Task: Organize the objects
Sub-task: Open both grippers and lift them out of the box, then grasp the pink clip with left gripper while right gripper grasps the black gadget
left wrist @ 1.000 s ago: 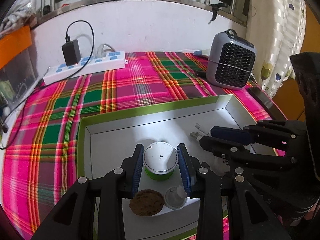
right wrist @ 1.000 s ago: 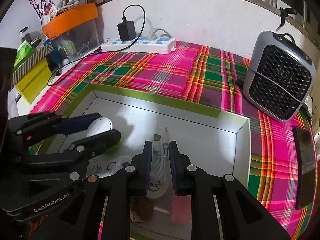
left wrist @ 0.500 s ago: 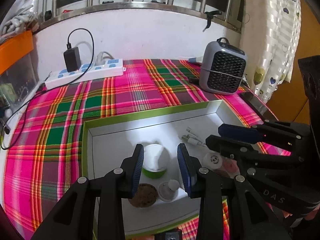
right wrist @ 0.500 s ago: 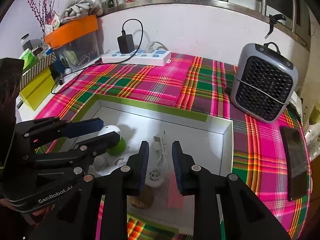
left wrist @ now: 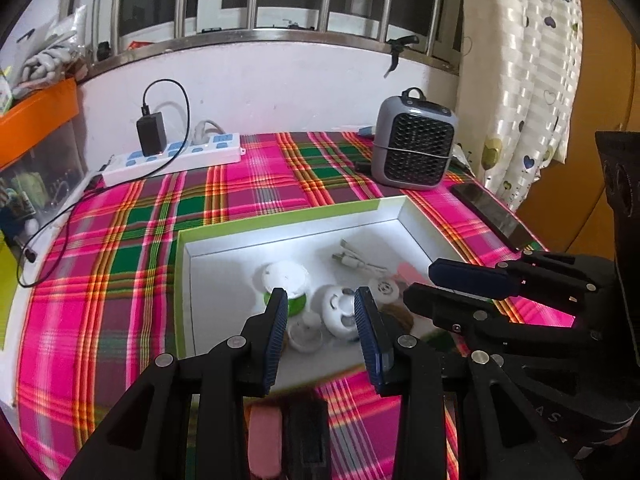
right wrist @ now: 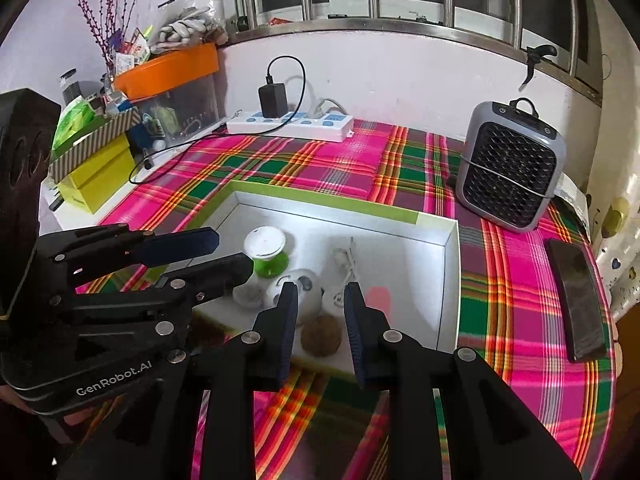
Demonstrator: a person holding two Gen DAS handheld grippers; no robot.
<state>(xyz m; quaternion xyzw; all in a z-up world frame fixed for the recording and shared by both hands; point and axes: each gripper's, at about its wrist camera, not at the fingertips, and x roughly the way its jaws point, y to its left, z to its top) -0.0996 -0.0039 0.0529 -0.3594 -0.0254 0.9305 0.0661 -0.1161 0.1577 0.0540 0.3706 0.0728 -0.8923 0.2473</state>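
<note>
Left claw (left wrist: 322, 320) spread and empty, right claw (right wrist: 320, 312) slightly parted, also empty. Ahead of both, the box (left wrist: 280, 224) holds green-based jar (left wrist: 286, 282), cable (left wrist: 356, 262), small bits. We judge sorting nearly done; phone (right wrist: 576, 296) far right remains out.

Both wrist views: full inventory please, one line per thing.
box: 1, white inside with green rim, centre of the cloth
jar: 1, green with white lid, in box, far left
round case: 1, white, in box, middle
small cap: 1, white, in box, near wall
cable: 1, white, in box, right of jar
brown ball: 1, in box, near wall
pink piece: 1, in box, right
fan heater: 1, grey, far right
phone: 1, black, right edge
power strip: 1, white, with black charger, by wall
tablecloth: 1, pink-green plaid
left gripper: black, open, empty
right gripper: black, open, empty
</note>
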